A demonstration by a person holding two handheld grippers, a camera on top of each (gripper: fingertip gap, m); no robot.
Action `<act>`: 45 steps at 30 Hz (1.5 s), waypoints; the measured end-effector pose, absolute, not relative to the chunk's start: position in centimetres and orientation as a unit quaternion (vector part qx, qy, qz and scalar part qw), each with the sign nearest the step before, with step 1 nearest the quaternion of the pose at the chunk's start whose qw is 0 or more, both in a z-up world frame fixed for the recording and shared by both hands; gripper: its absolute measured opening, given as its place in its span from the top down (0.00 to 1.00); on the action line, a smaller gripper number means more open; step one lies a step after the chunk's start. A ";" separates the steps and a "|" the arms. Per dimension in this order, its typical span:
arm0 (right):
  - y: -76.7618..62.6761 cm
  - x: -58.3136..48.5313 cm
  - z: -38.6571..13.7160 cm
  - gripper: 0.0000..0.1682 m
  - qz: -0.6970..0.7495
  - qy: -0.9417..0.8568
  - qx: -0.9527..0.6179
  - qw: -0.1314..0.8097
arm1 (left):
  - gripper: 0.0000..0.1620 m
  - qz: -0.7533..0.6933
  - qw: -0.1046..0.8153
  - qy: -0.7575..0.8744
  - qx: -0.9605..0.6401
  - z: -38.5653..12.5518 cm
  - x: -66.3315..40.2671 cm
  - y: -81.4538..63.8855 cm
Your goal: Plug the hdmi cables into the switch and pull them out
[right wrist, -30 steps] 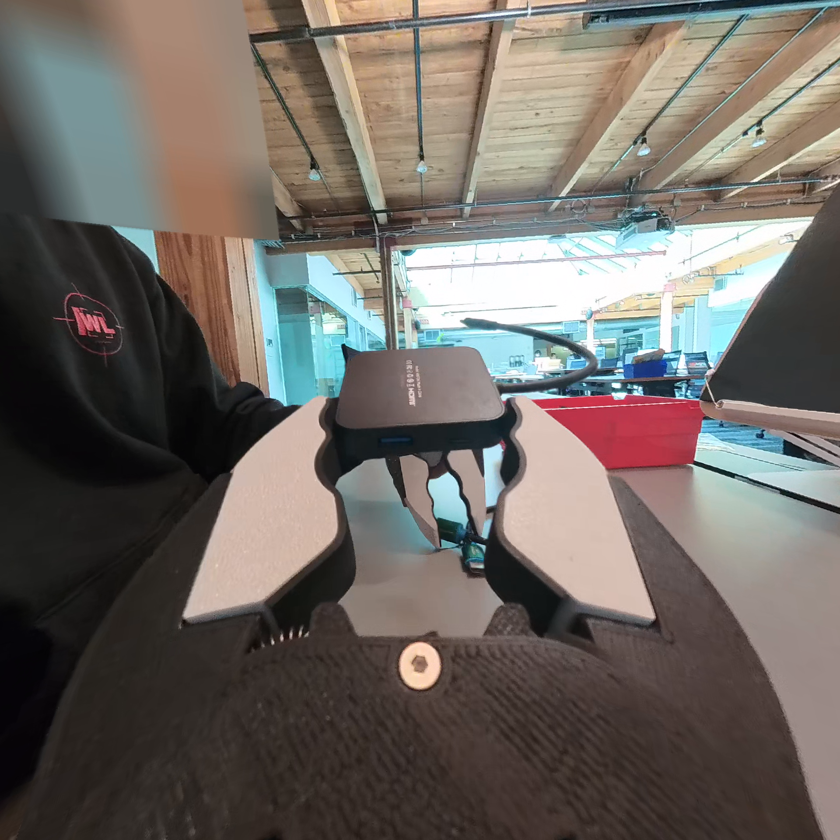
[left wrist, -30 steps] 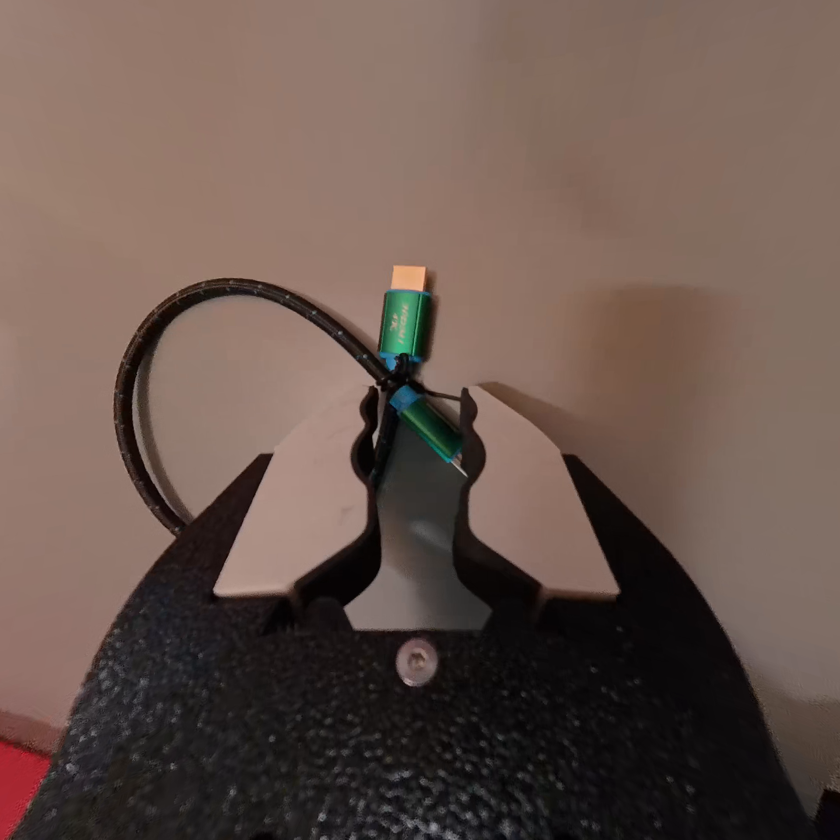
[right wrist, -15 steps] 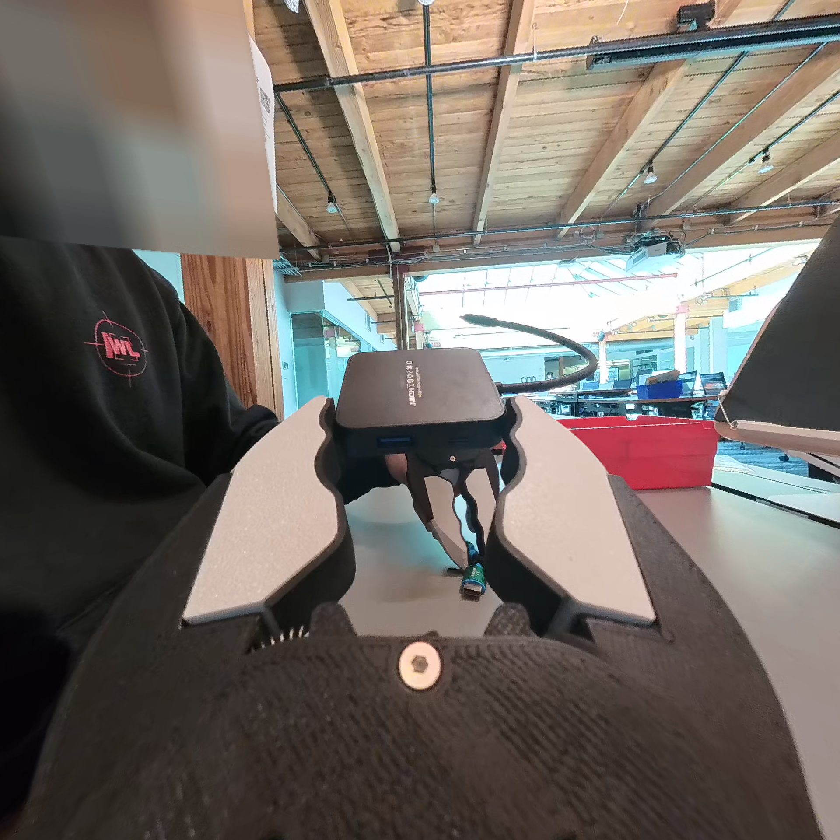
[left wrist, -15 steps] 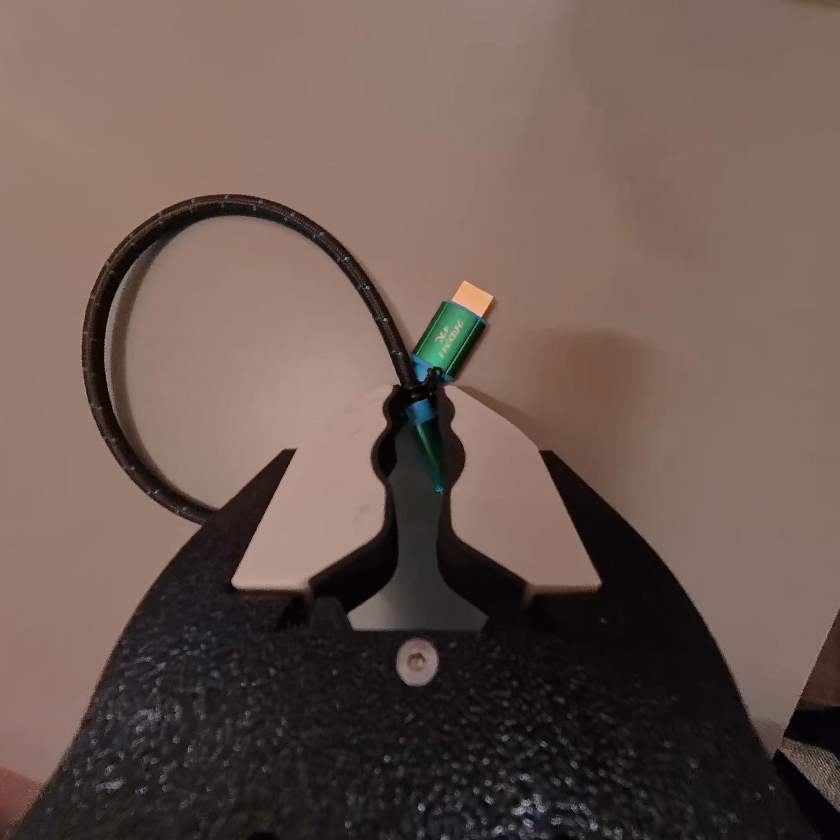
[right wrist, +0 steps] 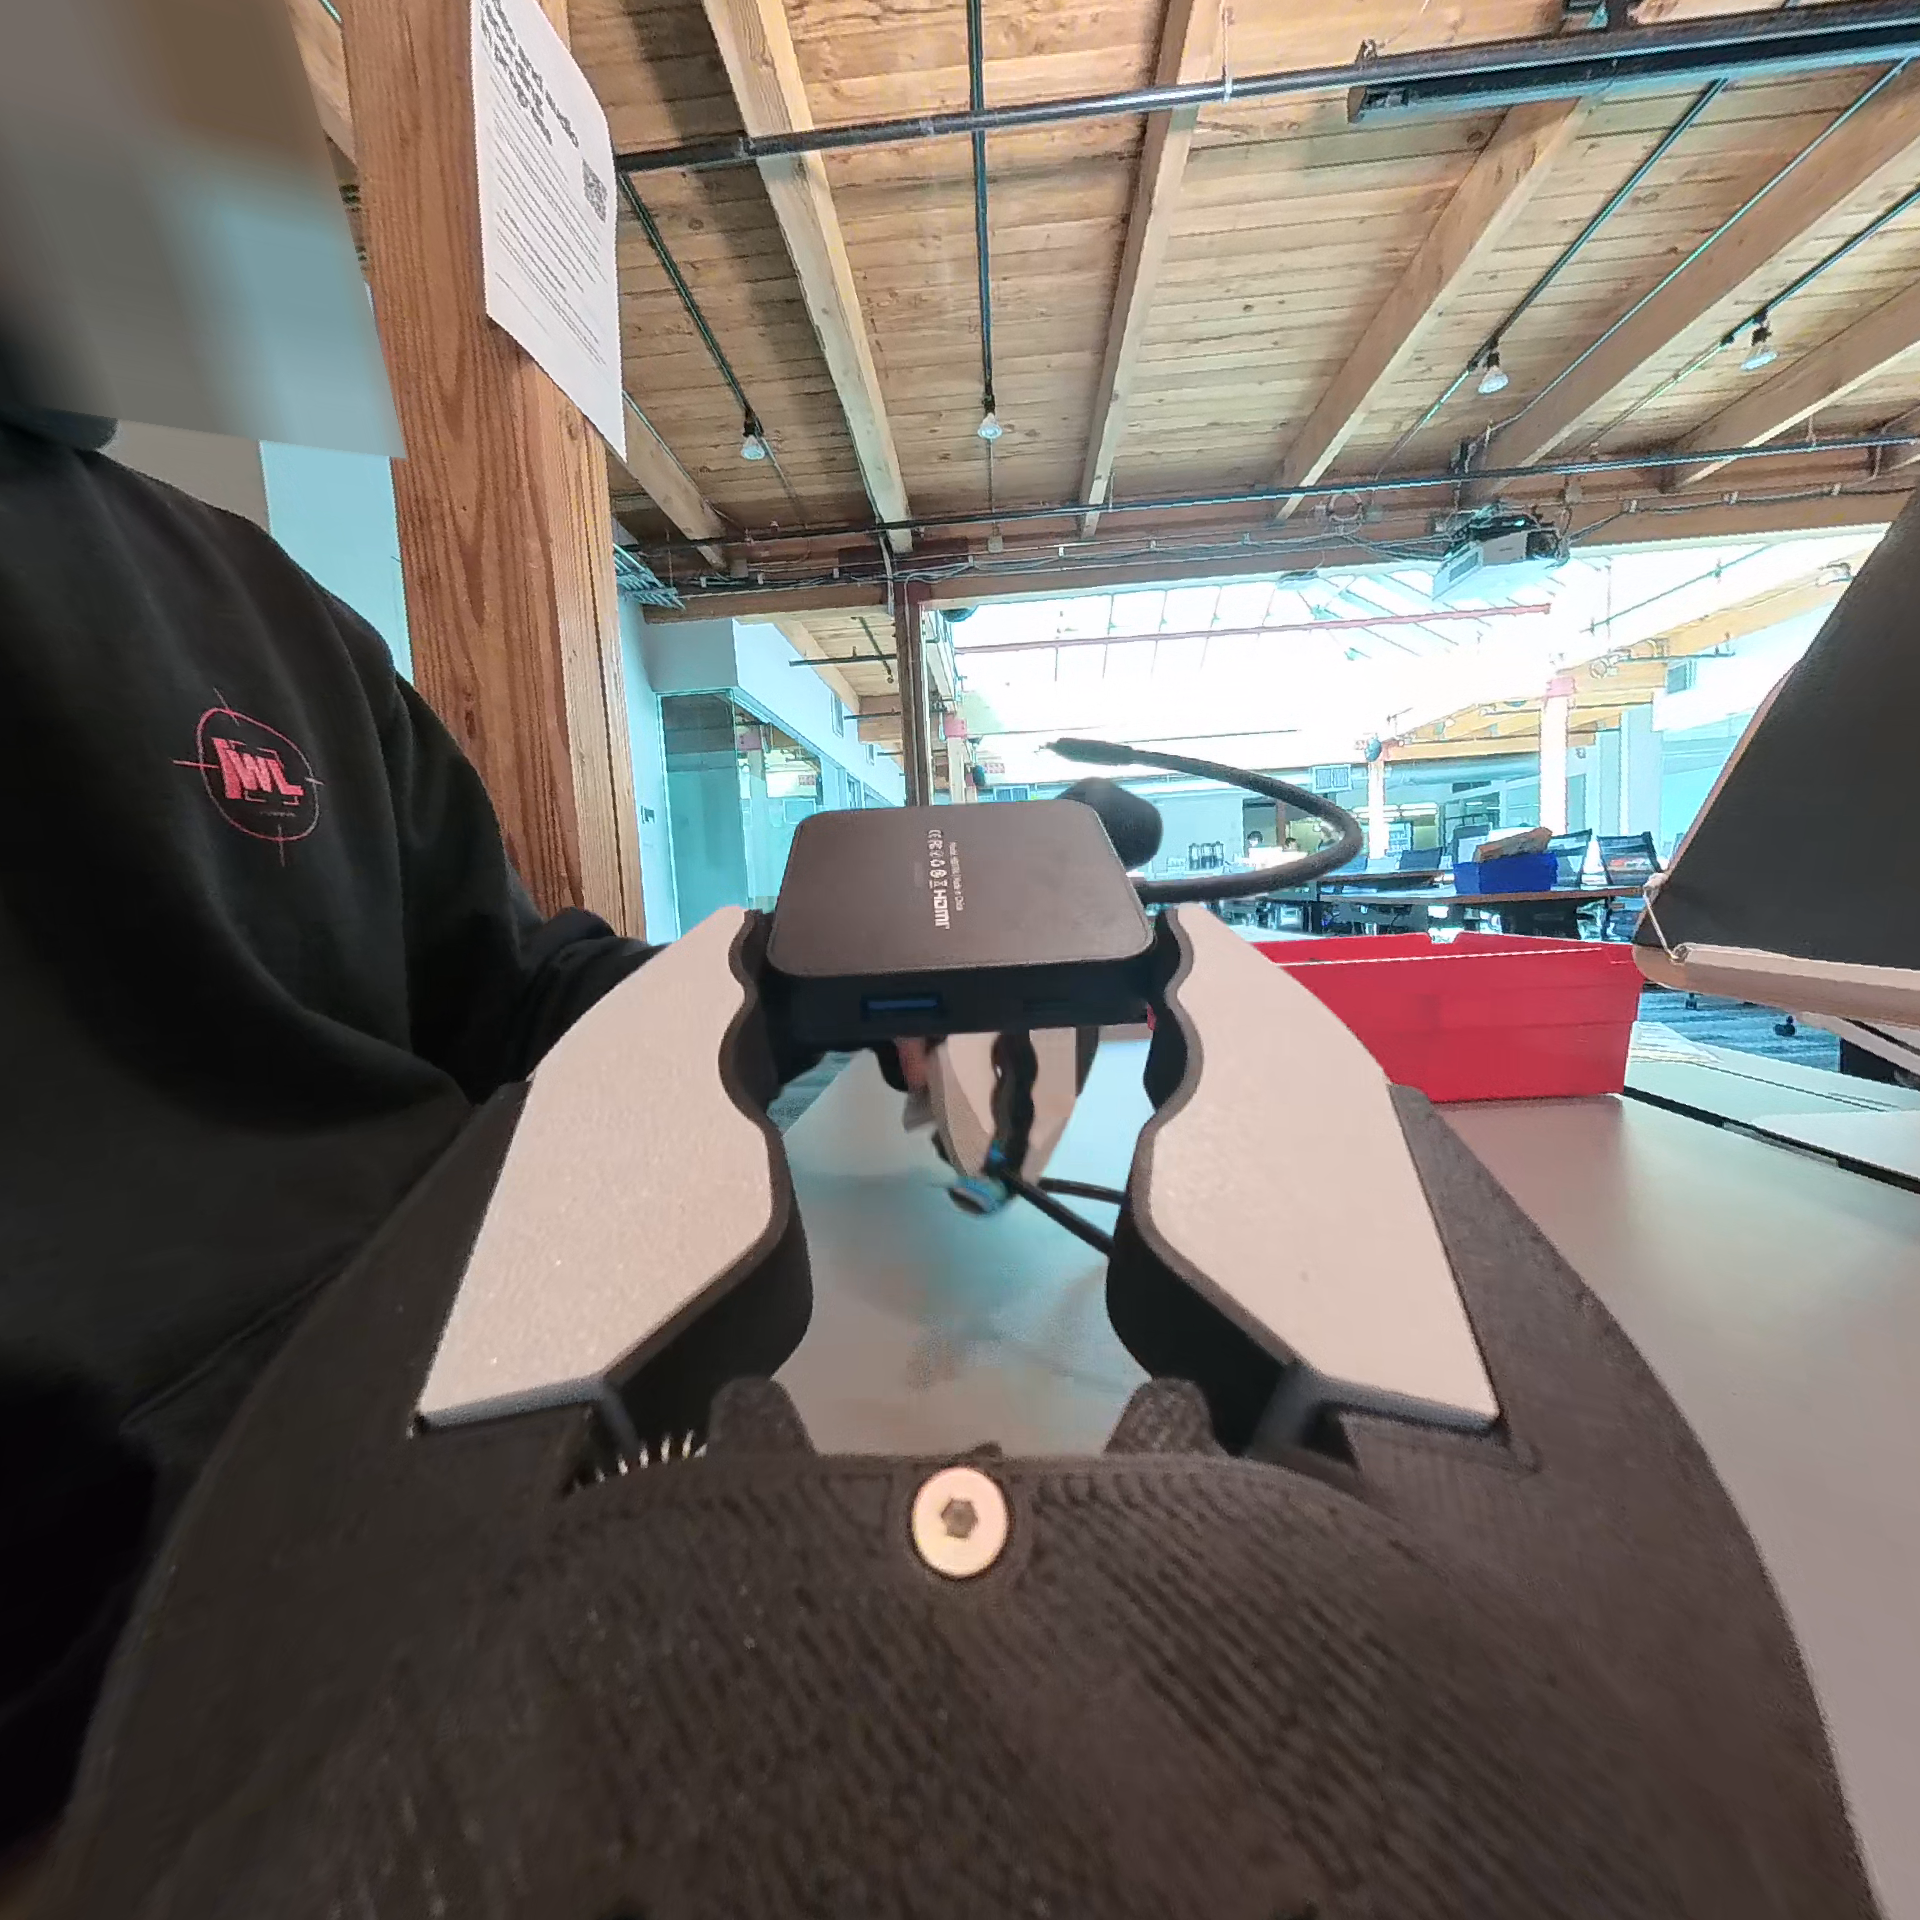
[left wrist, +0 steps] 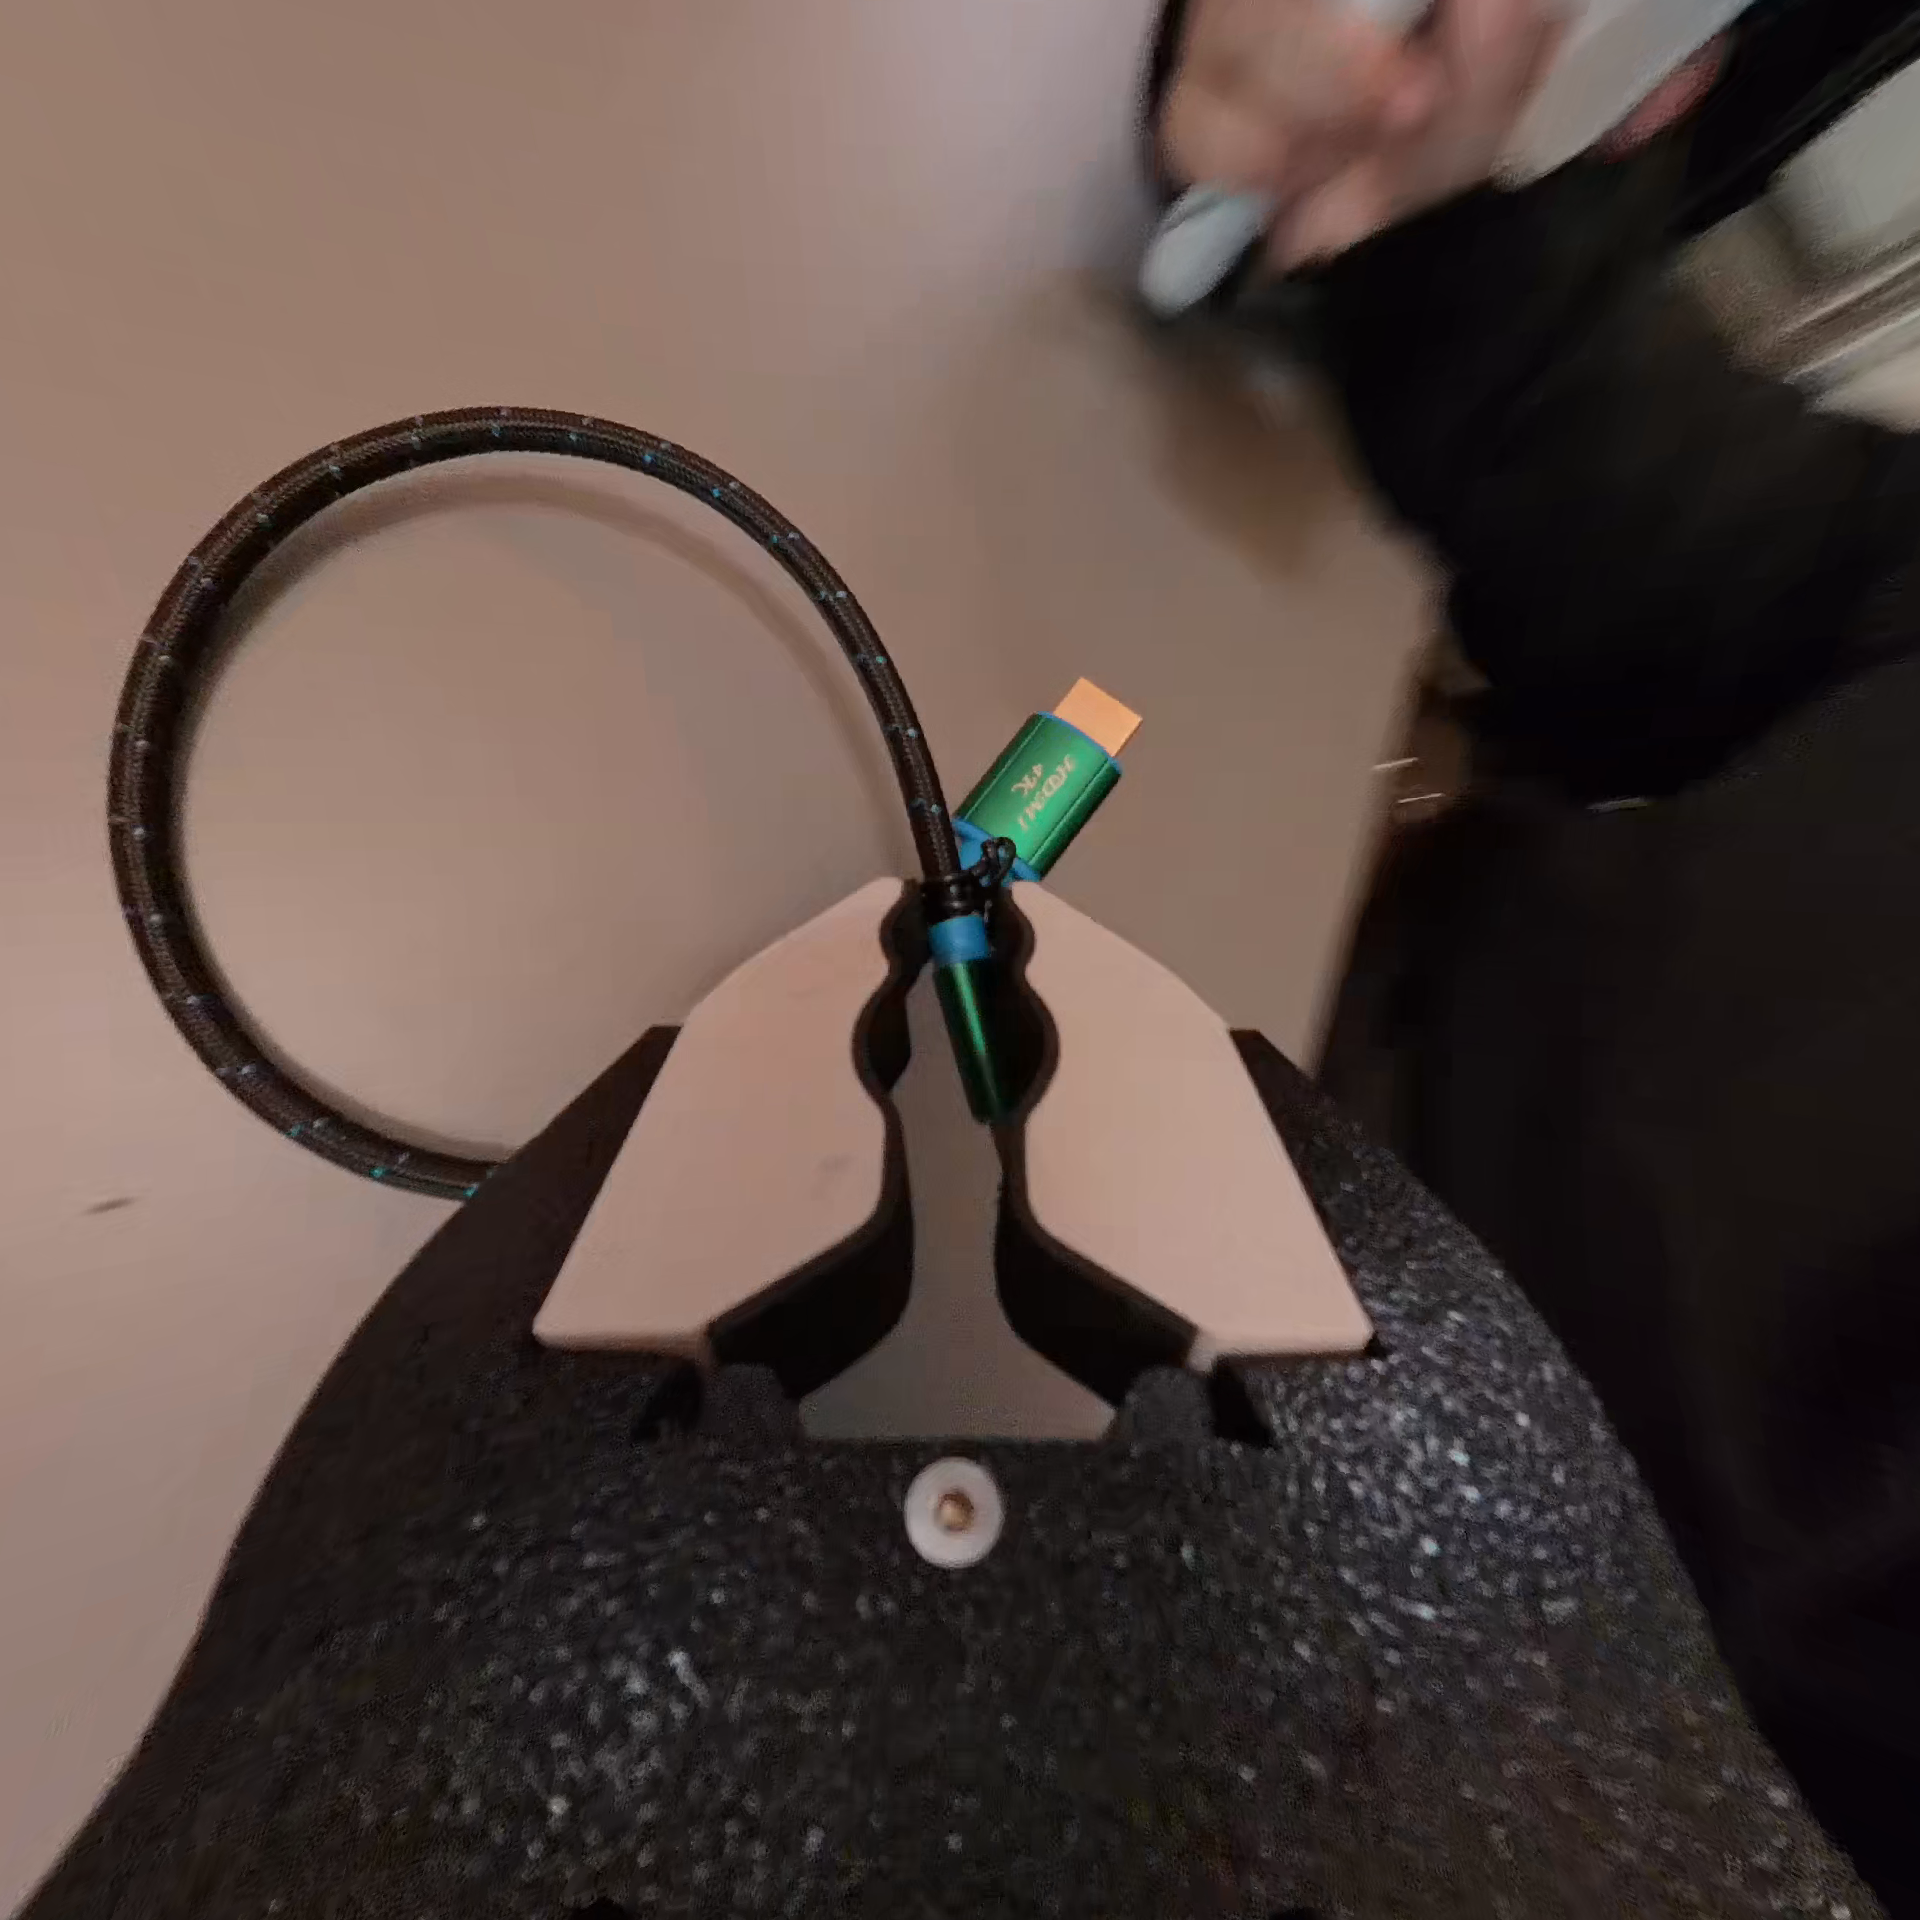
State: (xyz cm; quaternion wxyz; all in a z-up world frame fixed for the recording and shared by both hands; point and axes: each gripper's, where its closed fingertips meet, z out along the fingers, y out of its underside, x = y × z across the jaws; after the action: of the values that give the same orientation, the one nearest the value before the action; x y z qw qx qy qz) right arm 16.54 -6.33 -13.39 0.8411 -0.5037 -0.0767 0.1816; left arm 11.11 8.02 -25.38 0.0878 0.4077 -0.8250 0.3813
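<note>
Above the pale bench [left wrist: 520, 312], the left tool [left wrist: 951, 925] pinches a green HDMI plug [left wrist: 977, 1039]; its twin plug [left wrist: 1049, 784] juts free. The right tool [right wrist: 956, 987] clamps the black switch [right wrist: 956, 894] aloft. Nothing appears plugged in yet, so insertion and removal remain.

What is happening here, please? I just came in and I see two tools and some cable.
A person is working with two hand-held tongs over a grey table. The left tongs are shut on one green HDMI plug of a short braided cable; the cable's other plug, tied beside it, points away, free. The right tongs hold a black HDMI switch above the table, by its two sides. Nothing is plugged into the ports that face the camera yet.
</note>
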 end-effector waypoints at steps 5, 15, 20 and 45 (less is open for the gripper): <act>-6.5 16.6 -13.2 0.58 0.182 -0.076 -0.499 0.844 | 0.92 0.508 0.350 -0.689 0.380 -17.7 7.9 6.7; -6.5 16.6 -13.3 0.58 0.185 -0.075 -0.498 0.844 | 0.90 0.514 0.450 -0.590 0.430 -18.6 14.0 10.4; -6.6 16.7 -13.3 0.58 0.182 -0.073 -0.498 0.844 | 0.87 0.467 0.273 -0.676 0.501 -23.2 20.2 13.7; -6.4 16.7 -13.6 0.58 0.177 -0.074 -0.507 0.840 | 0.89 0.139 -0.098 -0.840 0.516 -29.7 23.2 14.4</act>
State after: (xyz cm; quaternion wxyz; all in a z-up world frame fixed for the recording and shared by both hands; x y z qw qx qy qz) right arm 16.66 -6.40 -13.59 0.8404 -0.5067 -0.0744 0.1775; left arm 23.16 14.38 -29.72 -0.0976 0.5160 -0.8395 0.1393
